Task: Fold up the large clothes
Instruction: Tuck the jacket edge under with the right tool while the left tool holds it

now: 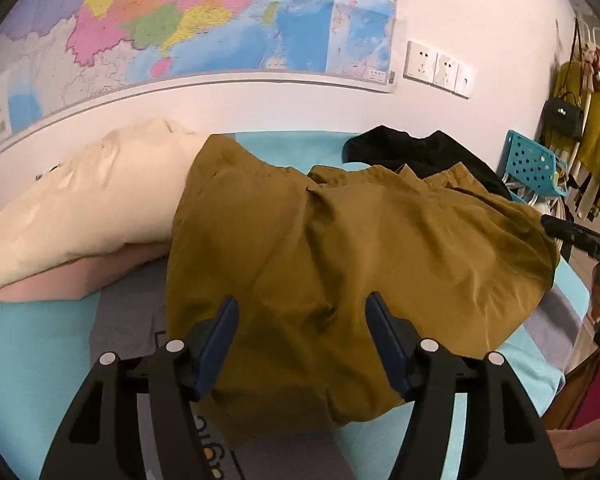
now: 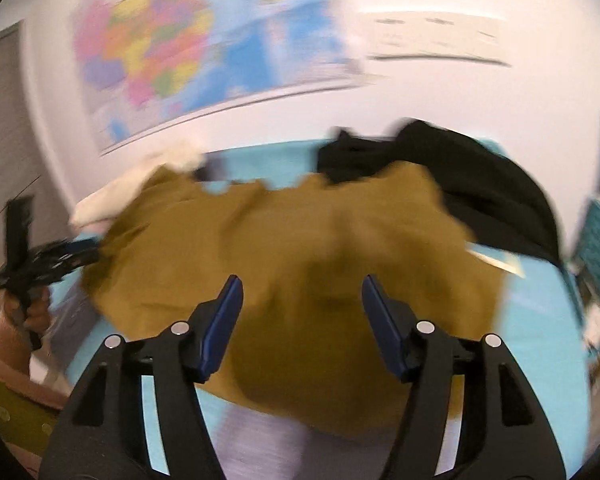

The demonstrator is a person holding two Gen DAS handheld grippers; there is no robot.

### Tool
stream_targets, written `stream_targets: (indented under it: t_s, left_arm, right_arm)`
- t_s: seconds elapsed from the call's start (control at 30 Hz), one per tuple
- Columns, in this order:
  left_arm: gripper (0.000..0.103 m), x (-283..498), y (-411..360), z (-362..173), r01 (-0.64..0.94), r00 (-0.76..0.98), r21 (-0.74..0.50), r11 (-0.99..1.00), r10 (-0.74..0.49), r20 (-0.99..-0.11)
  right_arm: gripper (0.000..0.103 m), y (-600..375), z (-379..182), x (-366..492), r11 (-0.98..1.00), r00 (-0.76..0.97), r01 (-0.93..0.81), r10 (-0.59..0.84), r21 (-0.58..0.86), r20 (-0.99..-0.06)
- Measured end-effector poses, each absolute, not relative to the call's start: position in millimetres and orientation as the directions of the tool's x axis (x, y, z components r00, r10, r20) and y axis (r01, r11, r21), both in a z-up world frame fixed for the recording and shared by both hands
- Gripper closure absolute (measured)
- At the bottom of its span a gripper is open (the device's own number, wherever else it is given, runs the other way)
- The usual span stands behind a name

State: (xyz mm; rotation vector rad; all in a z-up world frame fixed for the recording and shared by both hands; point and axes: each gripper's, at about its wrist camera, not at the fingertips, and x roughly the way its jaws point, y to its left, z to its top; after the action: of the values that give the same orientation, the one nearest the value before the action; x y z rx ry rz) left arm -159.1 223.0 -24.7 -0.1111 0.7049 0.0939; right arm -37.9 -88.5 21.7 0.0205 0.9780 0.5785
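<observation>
- Left wrist view: my left gripper (image 1: 302, 300) stood wide apart, nothing between the blue fingers (image 1: 220, 344), poised over the near part of the mustard garment (image 1: 340, 264).
- The mustard garment lay crumpled on the turquoise bed sheet (image 1: 32, 360), spreading ahead of the fingers and off to their right.
- Ahead-left of the gripper, a cream pillow (image 1: 92, 204) rested on a pink one (image 1: 60, 280); the garment's far left edge overlapped the cream pillow.
- Ahead-right, a black garment (image 1: 420, 152) lay at the far side of the mustard one, touching it.
- Far right: my right gripper (image 1: 580, 236) met the mustard garment's right edge; its own state could not be read from here.
- On the wall ahead: a coloured map (image 1: 188, 20) and white wall sockets (image 1: 438, 68).
- Right wrist view (heavily motion-blurred): my right gripper (image 2: 302, 300) was spread wide, empty, above the mustard garment (image 2: 300, 240).
- The black garment (image 2: 480, 184) sat ahead-right, against the mustard one's far edge.
- My left gripper (image 2: 80, 252) showed at the far left, at the garment's edge; too blurred to say more.
</observation>
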Motion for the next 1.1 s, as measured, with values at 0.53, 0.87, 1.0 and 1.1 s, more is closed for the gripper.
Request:
stream_targets:
  t_s: [0.53,0.87,1.0,1.1]
  left_arm:
    - [0.04,-137.3,237.6,-51.3,-0.165,0.686,-0.105,0.981,0.038,-0.726]
    - [0.04,-137.9,235.2,-52.8,-0.162,0.688,-0.088,0.983,0.049,-0.724]
    - [0.04,-137.4,233.7,-53.4,-0.164,0.689,-0.077,0.984,0.058,-0.722]
    - [0.04,-138.0,233.3,-52.2,-0.168,0.686,-0.074,0.983,0.062,-0.725]
  right_arm:
    - [0.065,-174.6,-5.2,-53.7,0.925,0.434,-0.228,0.377,0.305,-0.818]
    - [0.102,-200.1,12.5,-58.2,0.93,0.556,-0.187,0.366,0.317,-0.746]
    - [0.102,-203.8,-7.6,-50.9,0.943,0.49,-0.107,0.326,0.315,-0.809]
    - [0.097,-211.8,5.4,-57.9,0.919,0.539,-0.102,0.373,0.381,-0.755]
